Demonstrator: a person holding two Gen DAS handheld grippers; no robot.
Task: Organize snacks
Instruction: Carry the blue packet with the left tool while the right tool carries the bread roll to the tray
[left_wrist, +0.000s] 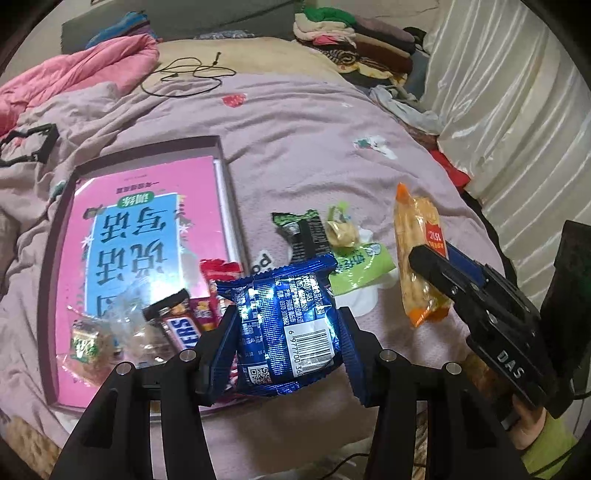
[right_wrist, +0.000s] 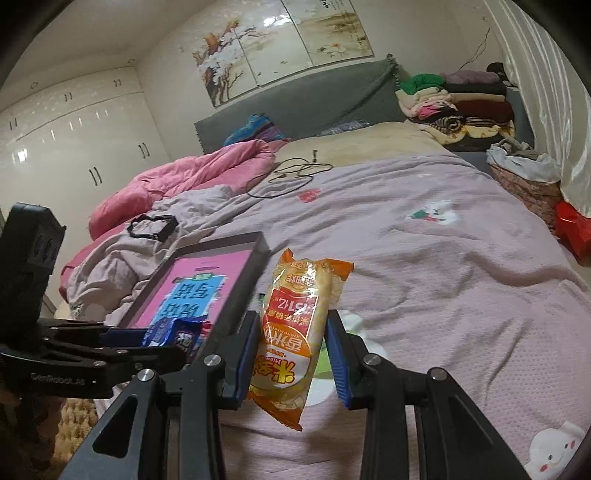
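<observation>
My left gripper (left_wrist: 286, 339) is shut on a shiny blue snack packet (left_wrist: 286, 325) and holds it above the bed, just right of a shallow box (left_wrist: 55, 236) with a pink book inside. A Snickers bar (left_wrist: 181, 328) and several small snacks lie in the box's near end. My right gripper (right_wrist: 293, 350) is shut on an orange rice cracker packet (right_wrist: 295, 332), lifted off the bed; it also shows in the left wrist view (left_wrist: 417, 254). A black-green wrapper (left_wrist: 303, 232), a small yellow candy (left_wrist: 341, 230) and a green packet (left_wrist: 358, 266) lie on the pink bedspread (left_wrist: 314, 147).
A pink quilt (right_wrist: 177, 181) lies bunched at the far left. A black cable (right_wrist: 291, 173) lies near the pillows. Folded clothes (right_wrist: 458, 99) are stacked at the headboard. A black frame (right_wrist: 151, 225) rests on the blanket left of the box. Curtains hang on the right.
</observation>
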